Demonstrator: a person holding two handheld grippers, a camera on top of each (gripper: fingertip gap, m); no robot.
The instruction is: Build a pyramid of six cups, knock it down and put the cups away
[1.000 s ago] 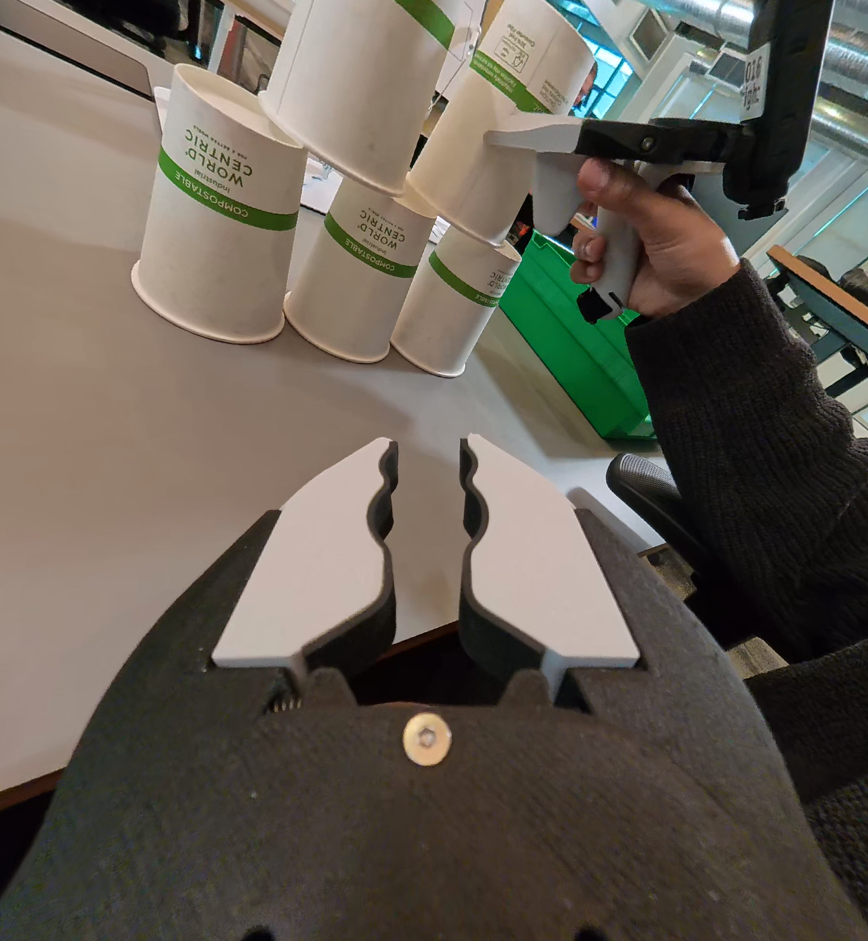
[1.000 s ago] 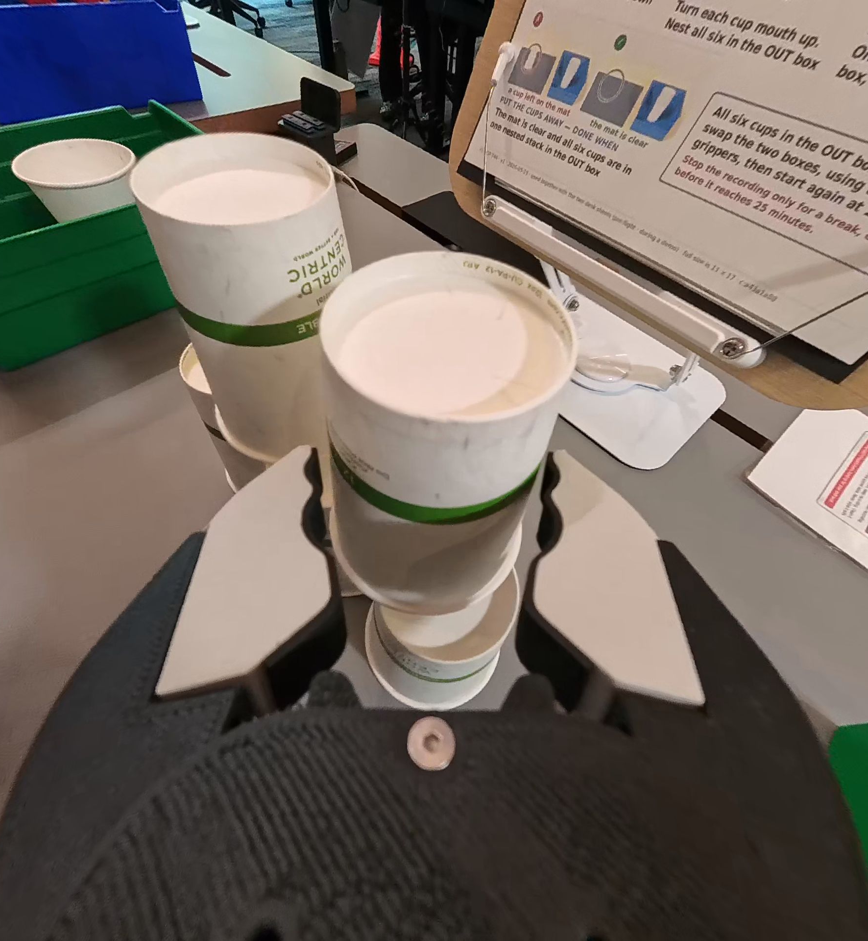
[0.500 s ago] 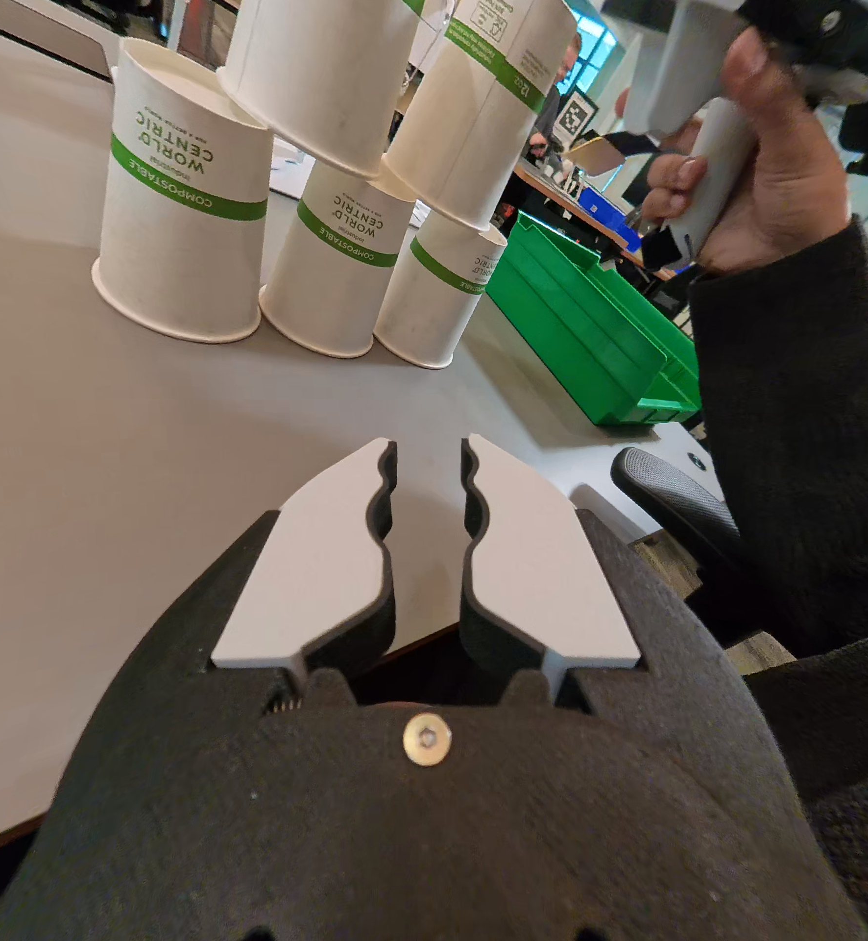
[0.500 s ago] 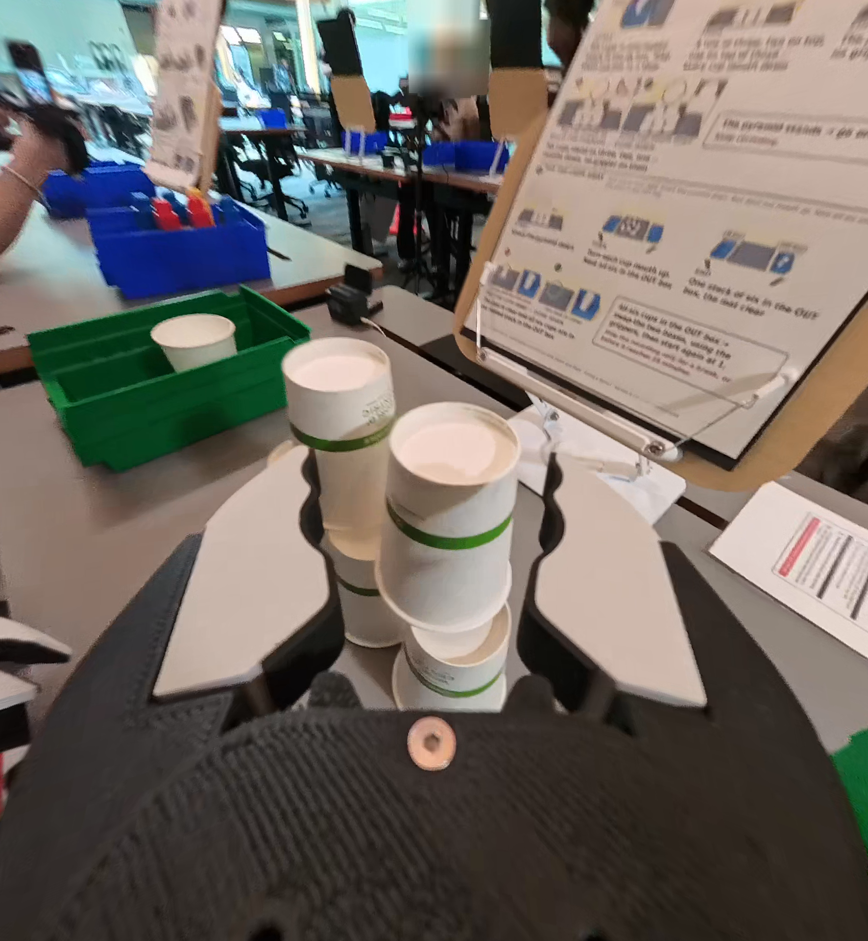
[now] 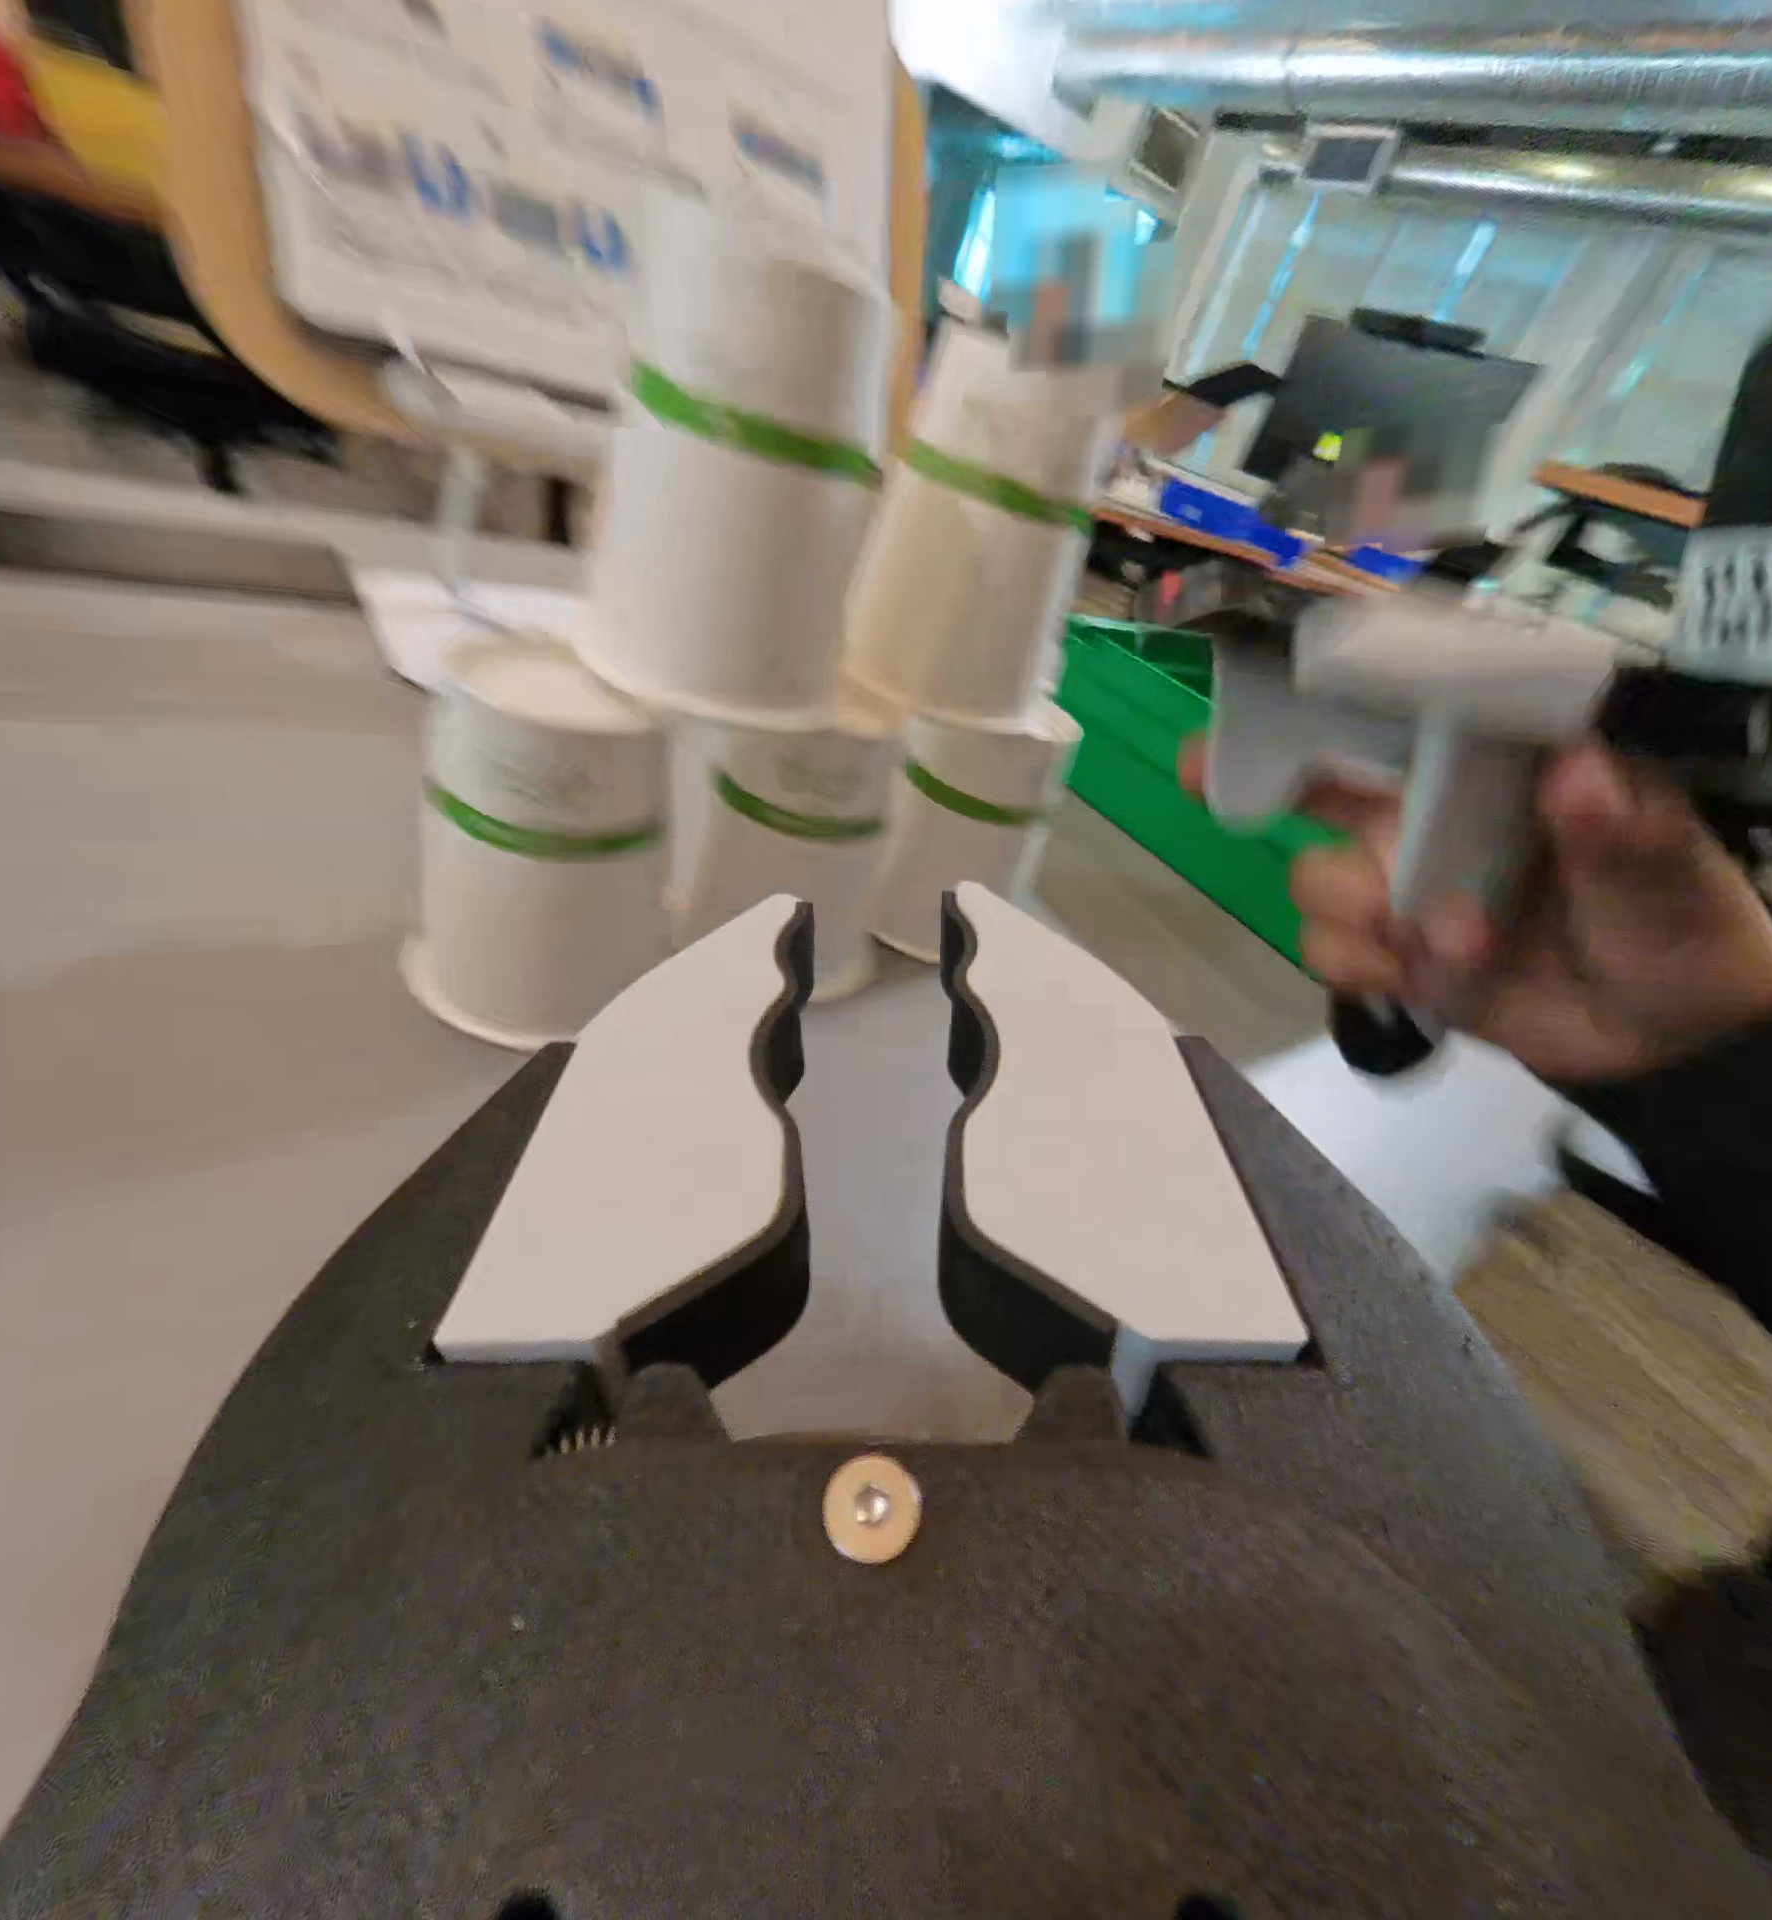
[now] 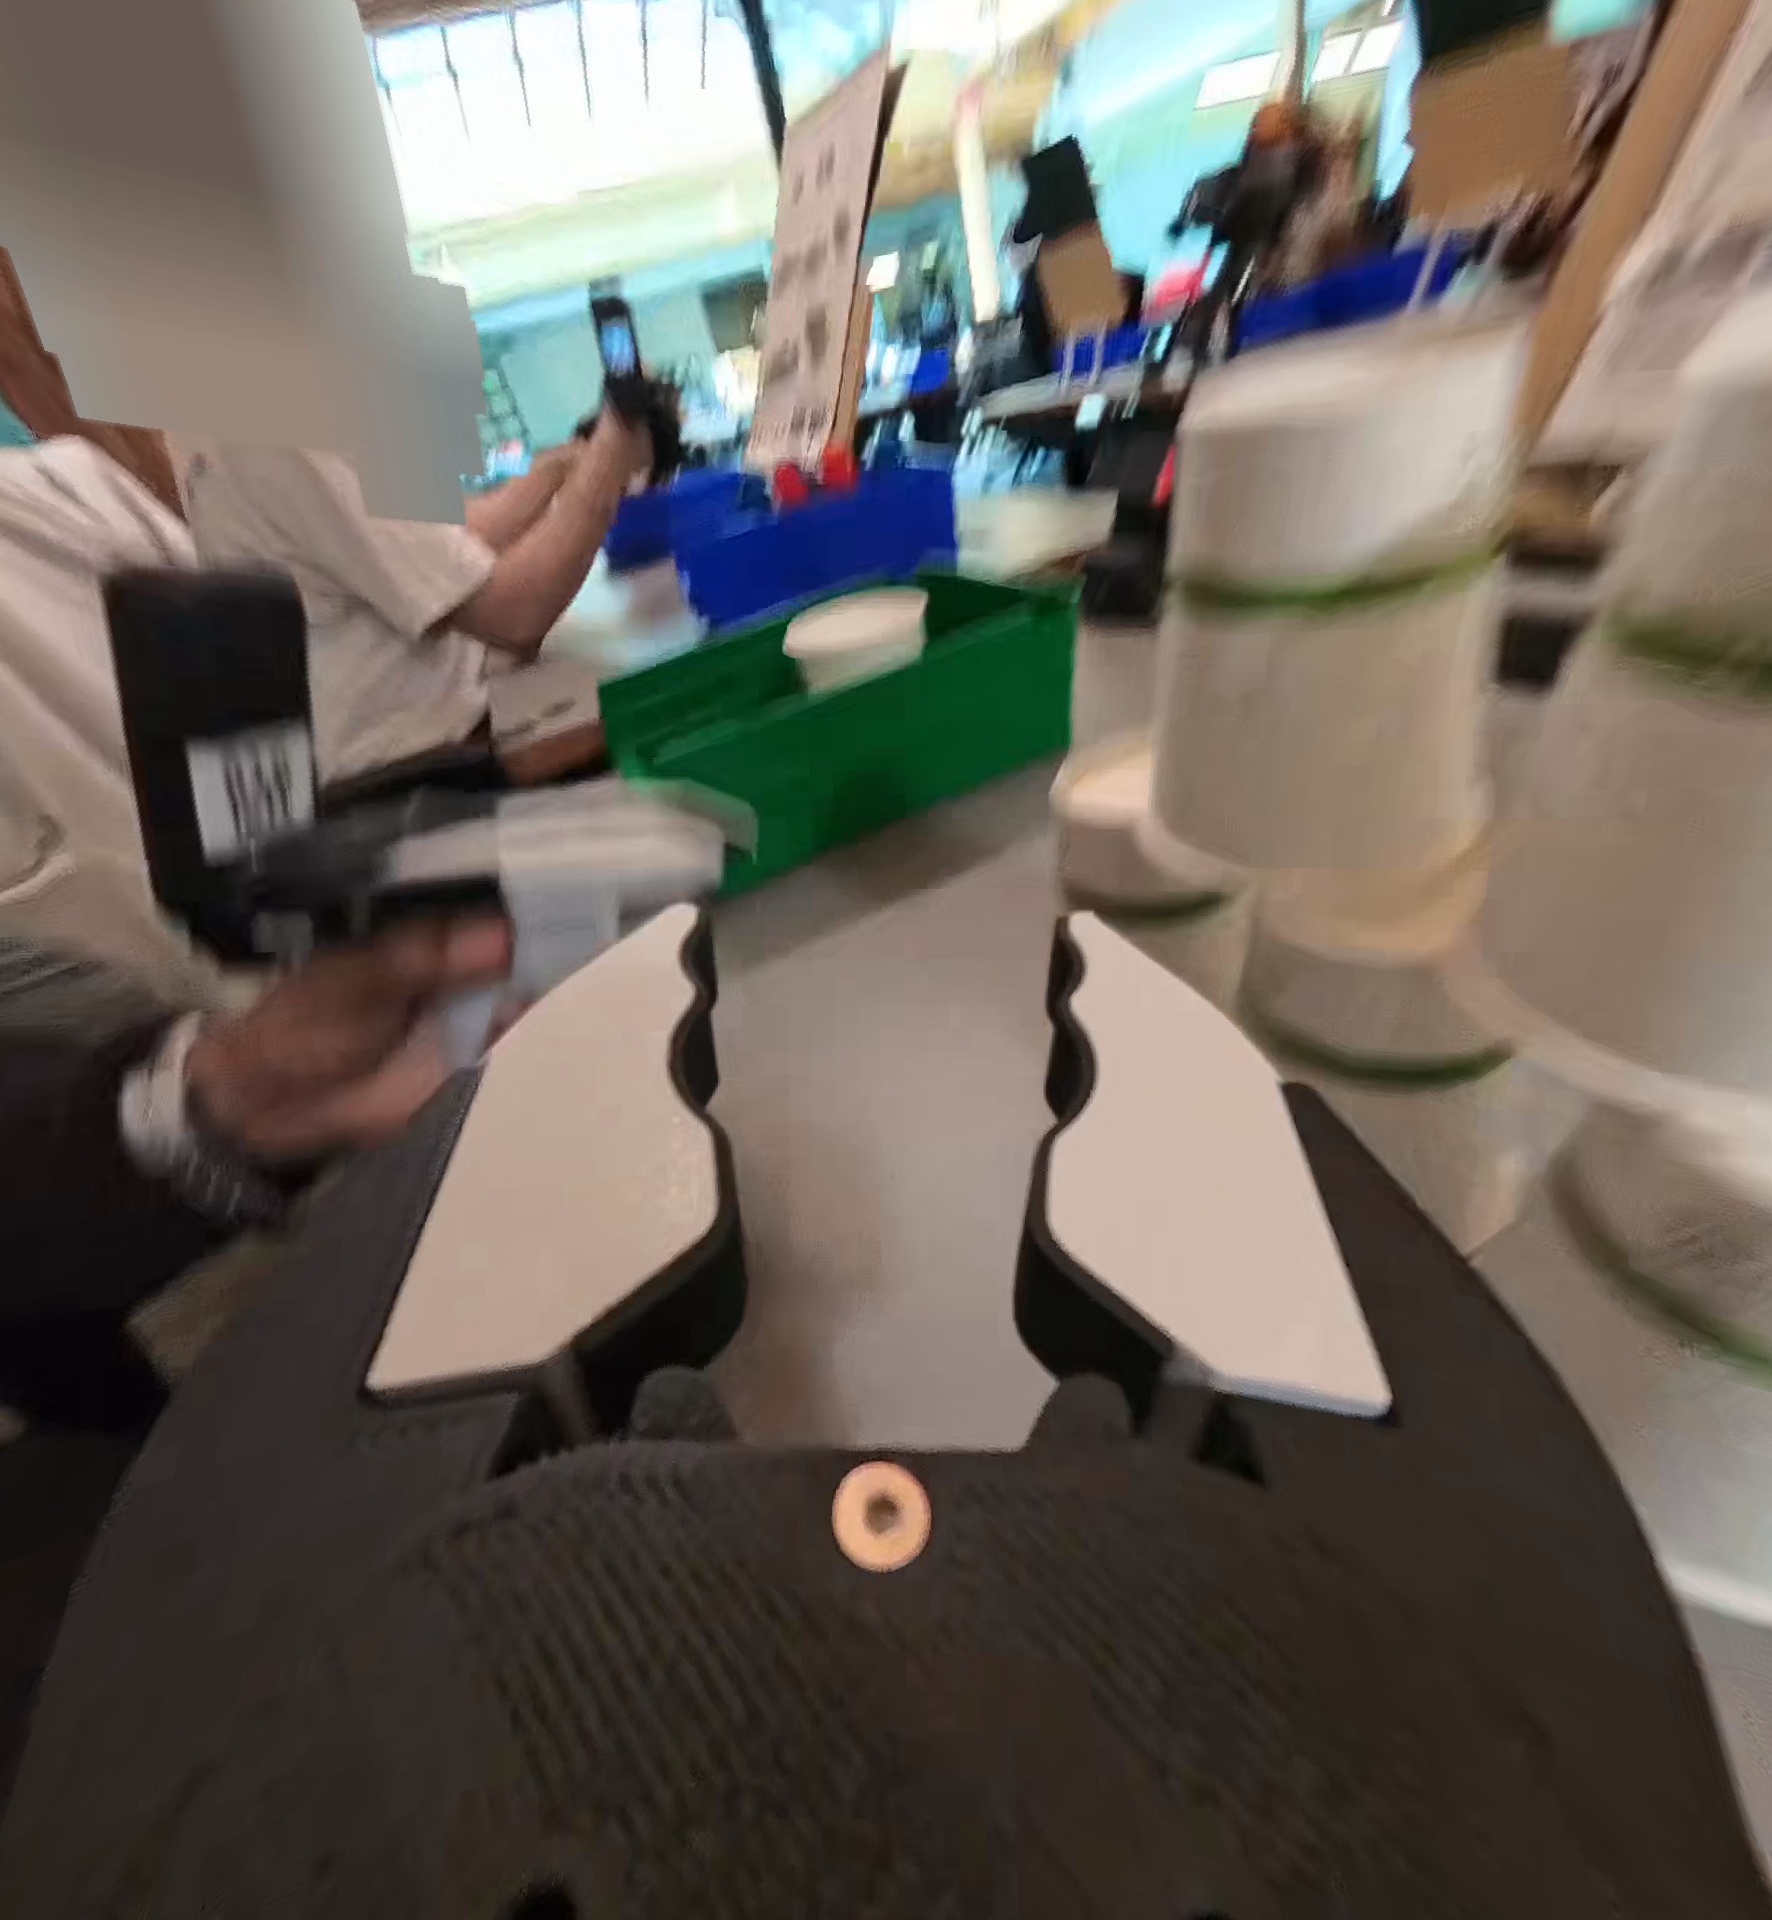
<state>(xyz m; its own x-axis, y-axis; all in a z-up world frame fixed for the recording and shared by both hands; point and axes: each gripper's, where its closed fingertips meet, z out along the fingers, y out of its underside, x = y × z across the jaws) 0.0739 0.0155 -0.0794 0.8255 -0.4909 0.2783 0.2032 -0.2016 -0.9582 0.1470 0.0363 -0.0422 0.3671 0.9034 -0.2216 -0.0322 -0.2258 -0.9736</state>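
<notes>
While my left claw [image 5: 874,914] hangs low over the grey tabletop [image 5: 165,1091], its two pale fingers stand a narrow gap apart with nothing between them. Just past the fingertips, toward the tabletop's far edge, a pyramid of white paper cups [image 5: 747,675] with green bands stands mouth down: three on the tabletop and two resting on their bases. Behind it leans a wooden board with printed sheets [image 5: 508,177], blurred. Off the pyramid's right side sits a green bin [image 5: 1152,790]. At the right edge of the tabletop my right hand [image 5: 1588,935] grips the pale handle of the other claw.

From my right wrist view, the right claw [image 6: 880,940] is spread moderately wide and empty, with bare tabletop [image 6: 882,1091] showing between its fingers. The cup pyramid [image 6: 1329,675] stands close on the right, apart from the fingers. Farther along the tabletop lies the green bin [image 6: 840,748], with one white cup [image 6: 856,636] upright inside it. At the left my left hand [image 6: 342,1029] holds its gripper handle. Beyond it sits a person in a pale shirt [image 6: 362,603], raising a dark device.
</notes>
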